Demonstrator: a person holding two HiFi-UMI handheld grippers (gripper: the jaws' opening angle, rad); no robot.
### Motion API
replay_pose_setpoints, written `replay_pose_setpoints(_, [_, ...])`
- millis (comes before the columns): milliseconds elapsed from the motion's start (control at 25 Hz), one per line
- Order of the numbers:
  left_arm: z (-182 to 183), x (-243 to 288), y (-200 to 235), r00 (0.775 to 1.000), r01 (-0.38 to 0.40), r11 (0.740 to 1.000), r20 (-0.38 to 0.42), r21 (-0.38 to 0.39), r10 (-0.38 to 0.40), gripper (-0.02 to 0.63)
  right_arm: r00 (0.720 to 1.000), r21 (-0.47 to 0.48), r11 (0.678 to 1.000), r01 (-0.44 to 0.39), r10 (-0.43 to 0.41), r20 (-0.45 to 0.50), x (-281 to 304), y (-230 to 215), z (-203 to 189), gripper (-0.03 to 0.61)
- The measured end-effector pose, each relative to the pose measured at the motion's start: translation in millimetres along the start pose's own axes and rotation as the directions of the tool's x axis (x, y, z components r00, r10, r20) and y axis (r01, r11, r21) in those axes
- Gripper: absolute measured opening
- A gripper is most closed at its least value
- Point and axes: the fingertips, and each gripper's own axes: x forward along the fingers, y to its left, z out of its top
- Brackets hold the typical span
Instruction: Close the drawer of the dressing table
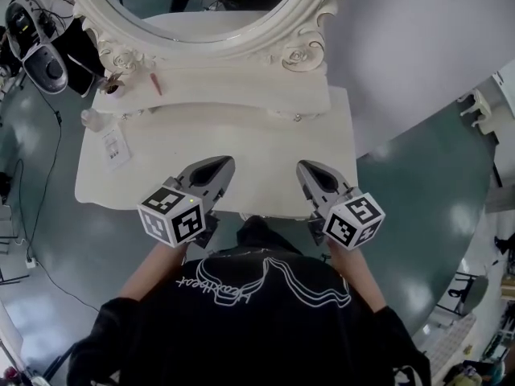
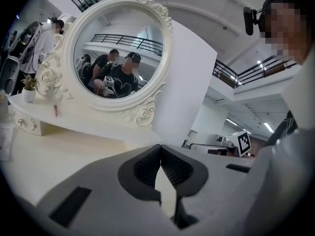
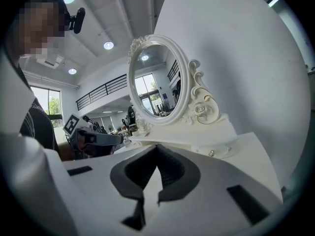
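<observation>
The white dressing table stands in front of me, with its oval mirror at the back. No drawer front shows in any view; the table's near edge runs under my grippers and my body. My left gripper hovers over the front edge left of centre, its jaws shut with nothing between them. My right gripper hangs level with it to the right, also shut and empty. Both point toward the mirror.
On the table's left sit a small potted plant, a pink stick, a small bottle and a card. A low shelf with knobs runs under the mirror. Cables and equipment lie on the floor at left.
</observation>
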Motion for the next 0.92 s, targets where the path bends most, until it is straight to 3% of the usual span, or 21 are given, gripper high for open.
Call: replay_pose_setpoints(920, [-8.1, -14.5, -0.4, 1.000, 0.027, 1.000, -0.006, 0.017, -0.027, 0.004, 1.000, 0.018, 1.000, 0.021, -0.021, -0.001, -6.6, 17.2, -15.0, 0.003])
